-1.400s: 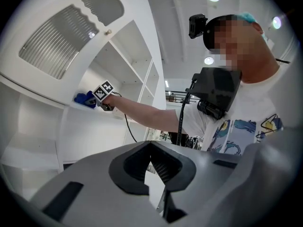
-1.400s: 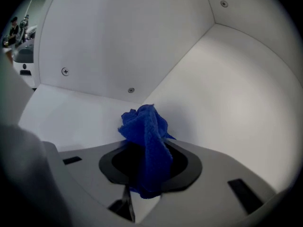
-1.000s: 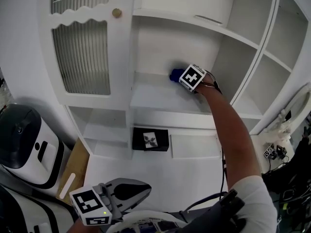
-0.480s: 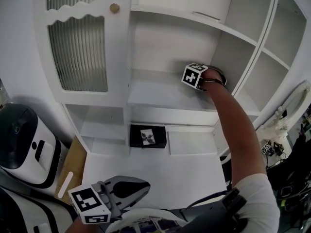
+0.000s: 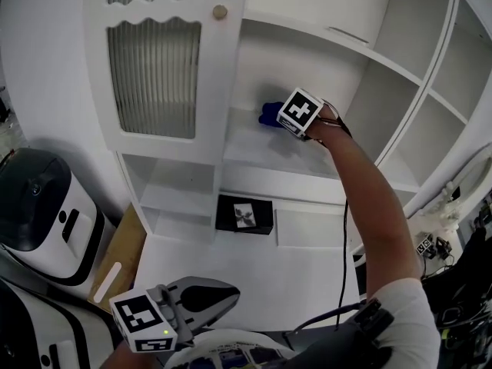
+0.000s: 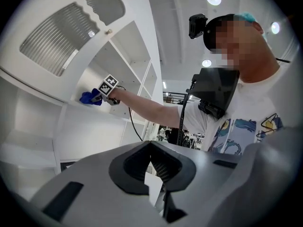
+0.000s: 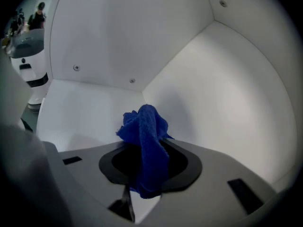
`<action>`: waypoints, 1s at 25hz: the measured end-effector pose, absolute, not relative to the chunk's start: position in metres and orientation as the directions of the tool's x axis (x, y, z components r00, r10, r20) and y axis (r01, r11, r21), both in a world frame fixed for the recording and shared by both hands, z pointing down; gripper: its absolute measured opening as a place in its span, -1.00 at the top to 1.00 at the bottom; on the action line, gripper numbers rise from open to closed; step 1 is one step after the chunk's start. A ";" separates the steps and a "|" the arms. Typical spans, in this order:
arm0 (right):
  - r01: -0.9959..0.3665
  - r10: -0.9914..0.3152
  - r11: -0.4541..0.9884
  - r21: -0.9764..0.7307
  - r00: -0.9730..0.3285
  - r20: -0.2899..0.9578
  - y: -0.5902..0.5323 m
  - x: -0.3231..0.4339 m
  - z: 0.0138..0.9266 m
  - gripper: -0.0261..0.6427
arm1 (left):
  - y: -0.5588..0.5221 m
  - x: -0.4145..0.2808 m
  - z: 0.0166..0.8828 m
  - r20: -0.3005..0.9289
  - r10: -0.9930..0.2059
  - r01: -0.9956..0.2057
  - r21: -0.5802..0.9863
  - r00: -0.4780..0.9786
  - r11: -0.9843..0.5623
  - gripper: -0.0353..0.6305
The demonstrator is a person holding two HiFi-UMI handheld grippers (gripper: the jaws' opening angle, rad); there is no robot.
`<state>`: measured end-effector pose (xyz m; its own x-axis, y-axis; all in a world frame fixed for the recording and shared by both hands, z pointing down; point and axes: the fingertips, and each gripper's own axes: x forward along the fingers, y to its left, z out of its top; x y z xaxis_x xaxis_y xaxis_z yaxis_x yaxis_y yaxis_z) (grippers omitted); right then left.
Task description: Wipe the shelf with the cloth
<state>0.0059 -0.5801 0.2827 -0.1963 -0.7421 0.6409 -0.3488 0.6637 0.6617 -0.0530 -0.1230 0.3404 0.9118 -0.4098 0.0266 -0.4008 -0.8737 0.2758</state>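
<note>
- The right hand-held gripper [image 5: 278,118] is reached into the open bay of the white wooden cabinet. Its jaws are clamped on a crumpled blue terry cloth [image 7: 144,126].
- The cloth sits at the far left of the white shelf board [image 5: 261,151], close to the corner where the back wall meets the left side panel.
- Wiping looks to be under way. The board is evenly white, so wiped and unwiped parts cannot be told apart, and the near and right stretches probably still need passes. Whether the cloth presses on the board is unclear.
- The cloth's long axis runs along the jaws. Its bunched free end points out past the tips toward the far left corner, and a short tail hangs back between the jaws.
- The left hand-held gripper [image 6: 154,174] is held low and near the person, well apart from the shelf, with its jaws together on nothing.
</note>
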 end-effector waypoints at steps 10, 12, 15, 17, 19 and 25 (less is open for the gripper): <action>-0.239 -0.696 0.718 0.654 -0.276 0.663 -0.558 -0.091 0.307 0.52 | -0.113 -0.078 0.345 0.034 -0.472 -0.462 0.283 0.881 -0.841 0.86; -0.248 -0.700 0.714 0.654 -0.261 0.665 -0.561 -0.081 0.307 0.53 | -0.112 -0.078 0.345 0.033 -0.471 -0.460 0.283 0.882 -0.842 0.86; -0.267 -0.708 0.705 0.657 -0.220 0.671 -0.566 -0.054 0.309 0.53 | -0.113 -0.074 0.345 0.033 -0.457 -0.447 0.282 0.889 -0.849 0.86; -0.289 -0.711 0.700 0.653 -0.191 0.677 -0.570 -0.030 0.310 0.53 | -0.113 -0.070 0.344 0.033 -0.444 -0.435 0.279 0.896 -0.856 0.86; -0.313 -0.711 0.694 0.649 -0.155 0.686 -0.572 -0.003 0.310 0.53 | -0.112 -0.065 0.344 0.036 -0.430 -0.423 0.276 0.902 -0.863 0.86; -0.348 -0.695 0.668 0.657 0.022 0.718 -0.577 0.088 0.313 0.53 | -0.111 -0.052 0.344 0.043 -0.390 -0.386 0.271 0.920 -0.882 0.86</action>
